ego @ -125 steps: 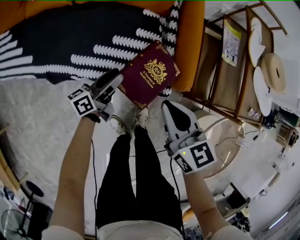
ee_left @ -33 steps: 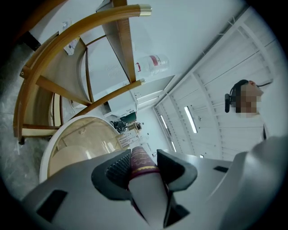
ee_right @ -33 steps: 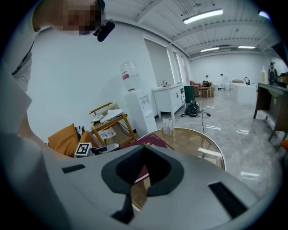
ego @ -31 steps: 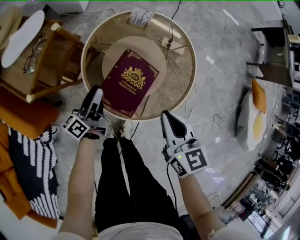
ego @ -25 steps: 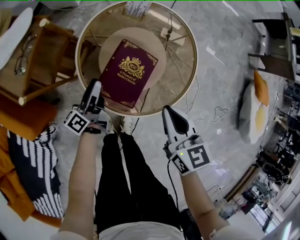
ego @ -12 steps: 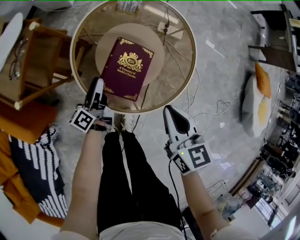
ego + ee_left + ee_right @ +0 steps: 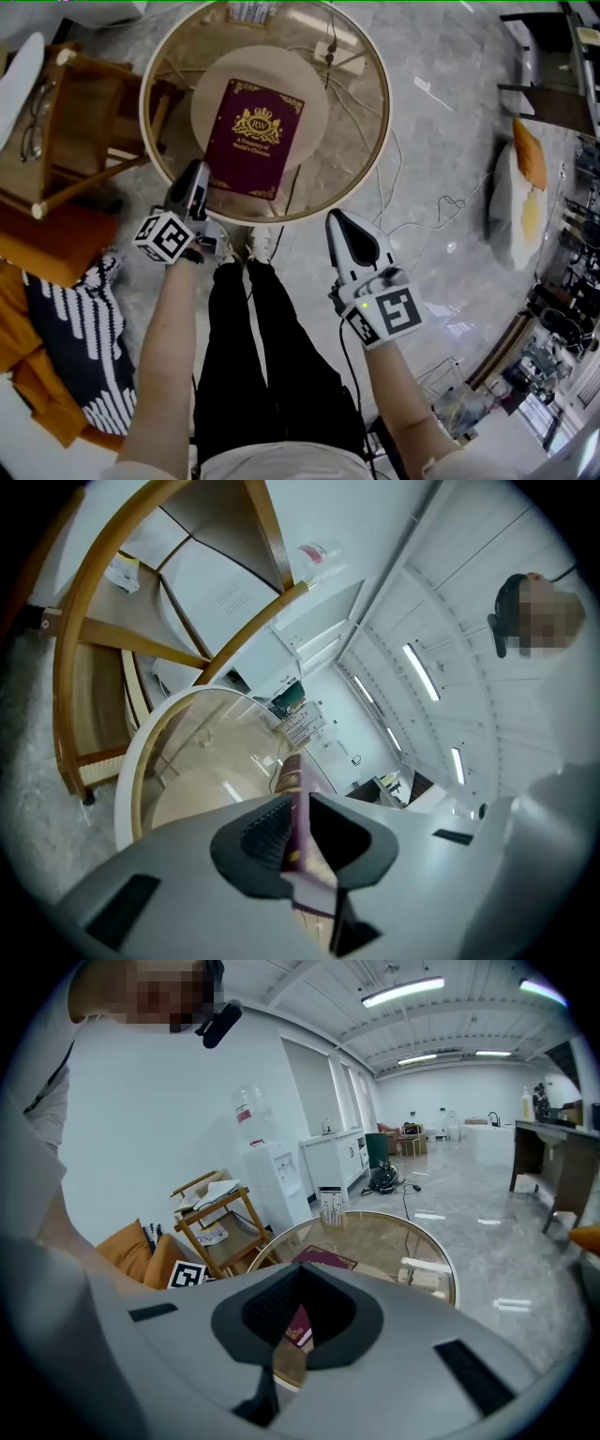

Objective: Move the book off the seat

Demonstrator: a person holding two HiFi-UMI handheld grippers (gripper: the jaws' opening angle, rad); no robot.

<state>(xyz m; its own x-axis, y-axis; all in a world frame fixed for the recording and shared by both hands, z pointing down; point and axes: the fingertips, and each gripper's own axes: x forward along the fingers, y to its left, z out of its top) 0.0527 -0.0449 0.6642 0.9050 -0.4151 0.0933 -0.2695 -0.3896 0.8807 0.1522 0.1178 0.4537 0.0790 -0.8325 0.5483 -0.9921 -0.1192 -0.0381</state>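
The maroon book [image 7: 251, 139] with a gold crest lies flat on the round glass table [image 7: 380, 141]. My left gripper [image 7: 198, 172] sits at the book's near left corner, over the table's rim. Its jaws have just been closing and stand narrowly apart. In the left gripper view the book [image 7: 300, 789] shows edge-on in line with that gap, and the pads do not seem to press on it. My right gripper [image 7: 339, 223] hovers shut and empty off the table's near edge, with the book [image 7: 323, 1260] ahead of it.
A wooden rack [image 7: 75, 122] holding glasses [image 7: 33, 131] stands left of the table. The orange seat with its striped throw [image 7: 66, 347] is at the lower left. Cables [image 7: 412, 216] trail on the marble floor, a cushion [image 7: 516, 202] lies at the right. The person's legs [image 7: 262, 356] are below.
Five seconds ago the left gripper held the book over the orange seat. Now the book rests on the glass table. The left gripper has rolled and eased slightly back from the book's corner.
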